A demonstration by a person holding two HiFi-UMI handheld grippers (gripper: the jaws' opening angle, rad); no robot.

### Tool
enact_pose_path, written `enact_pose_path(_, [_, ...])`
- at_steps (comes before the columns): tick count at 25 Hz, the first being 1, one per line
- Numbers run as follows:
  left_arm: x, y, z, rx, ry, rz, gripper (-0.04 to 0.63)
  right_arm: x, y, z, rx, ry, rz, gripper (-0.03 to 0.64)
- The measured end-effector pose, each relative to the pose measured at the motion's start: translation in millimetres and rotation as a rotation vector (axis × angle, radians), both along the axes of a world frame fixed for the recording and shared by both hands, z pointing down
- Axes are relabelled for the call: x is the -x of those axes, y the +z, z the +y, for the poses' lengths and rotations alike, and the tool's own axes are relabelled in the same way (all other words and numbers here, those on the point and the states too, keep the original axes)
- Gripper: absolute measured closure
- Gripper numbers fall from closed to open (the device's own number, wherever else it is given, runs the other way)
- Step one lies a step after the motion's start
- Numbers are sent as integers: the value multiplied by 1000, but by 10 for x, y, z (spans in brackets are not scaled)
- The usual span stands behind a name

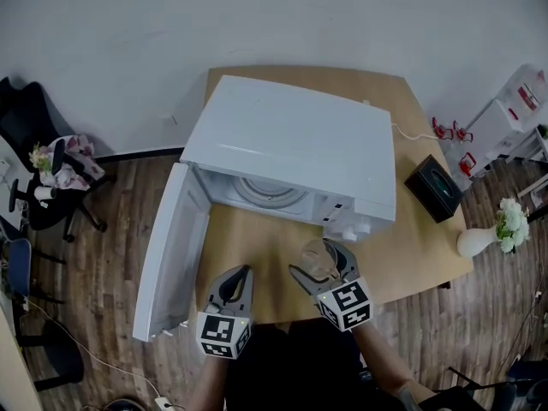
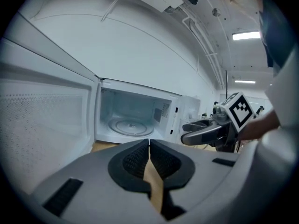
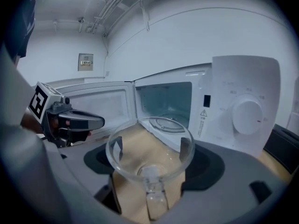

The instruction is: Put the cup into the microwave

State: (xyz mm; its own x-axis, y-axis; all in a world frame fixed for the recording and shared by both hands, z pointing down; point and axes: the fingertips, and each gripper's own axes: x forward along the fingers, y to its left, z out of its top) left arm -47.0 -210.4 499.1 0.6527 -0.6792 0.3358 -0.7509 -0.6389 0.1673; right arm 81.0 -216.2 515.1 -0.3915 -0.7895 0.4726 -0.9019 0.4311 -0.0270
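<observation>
Right gripper [image 1: 321,265] clamps a clear glass cup [image 3: 150,172] facing the open microwave [image 3: 187,101]. Left gripper [image 2: 149,144] is closed. The warning-triangle sticker [image 3: 204,113] is too tiny to read.

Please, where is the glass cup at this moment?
In the head view the glass cup is gripped in the right claw, above the wooden table, just in front of the open microwave, toward its right end.

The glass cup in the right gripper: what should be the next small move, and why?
Probably carry it forward and slightly left, into the open cavity. The right gripper holds the glass cup before the microwave, nearer its control panel; the door stands open and the turntable is bare.
</observation>
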Motion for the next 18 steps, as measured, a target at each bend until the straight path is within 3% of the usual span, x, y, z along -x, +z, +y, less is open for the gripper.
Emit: enact_pose_path(18, [318,-42,-77,-10,-136,-6,590,584,-169,-583,-47,-167,4,239])
